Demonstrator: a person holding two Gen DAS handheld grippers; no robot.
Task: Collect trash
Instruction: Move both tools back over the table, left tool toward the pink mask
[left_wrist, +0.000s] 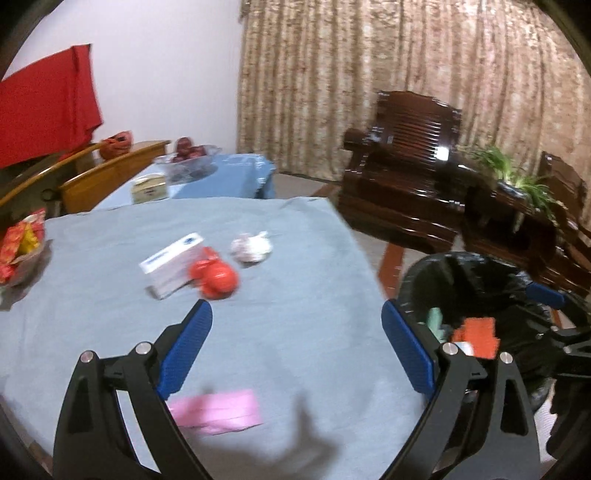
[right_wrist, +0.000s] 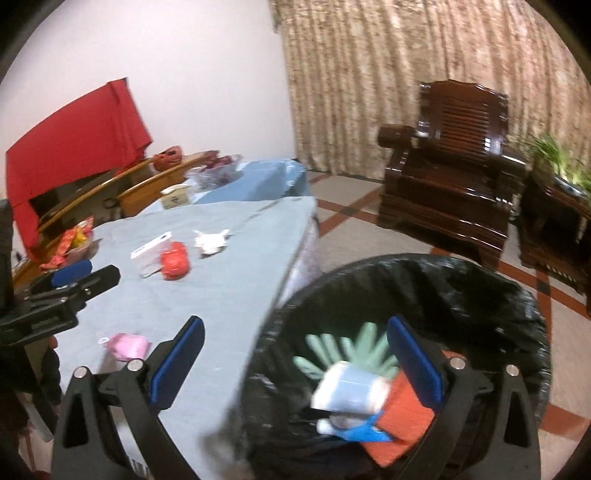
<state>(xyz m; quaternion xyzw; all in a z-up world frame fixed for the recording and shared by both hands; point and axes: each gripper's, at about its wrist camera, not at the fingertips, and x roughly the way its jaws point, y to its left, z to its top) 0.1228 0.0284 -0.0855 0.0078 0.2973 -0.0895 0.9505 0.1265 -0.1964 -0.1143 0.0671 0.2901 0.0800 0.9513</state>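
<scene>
Blue-padded fingers of the left gripper (left_wrist: 295, 350) frame the near part of the grey-blue tablecloth (left_wrist: 295, 258), and they stand wide apart with nothing between them. Just below them lies a flat pink paper sheet (left_wrist: 216, 410), the closest piece of trash. Farther across the cloth sit a white rectangular cardboard box (left_wrist: 171, 264), a crumpled red wrapper (left_wrist: 216, 278) touching the box, and a crumpled white paper ball (left_wrist: 253, 247) just beside them.

Off the table's right edge stands the round bin lined with a black plastic bag (right_wrist: 480, 280). It already holds pale green rubber gloves (right_wrist: 343, 350), a white and blue package (right_wrist: 351, 395) and an orange-red carton (right_wrist: 402, 417). The right gripper (right_wrist: 295, 365) hangs over the bin's near rim, its jaws spread fully and empty.

Judging from this, both tools are free for the next pickup. The pink sheet looks thin and flat, so the left gripper would do well to come down steeply, press one finger at an edge and pinch so the paper buckles upward, rather than skate over the cloth and bunch it. The red wrapper and white ball should yield to a plain squeeze. Blur softens both views, so fine detail of the items cannot be told.
</scene>
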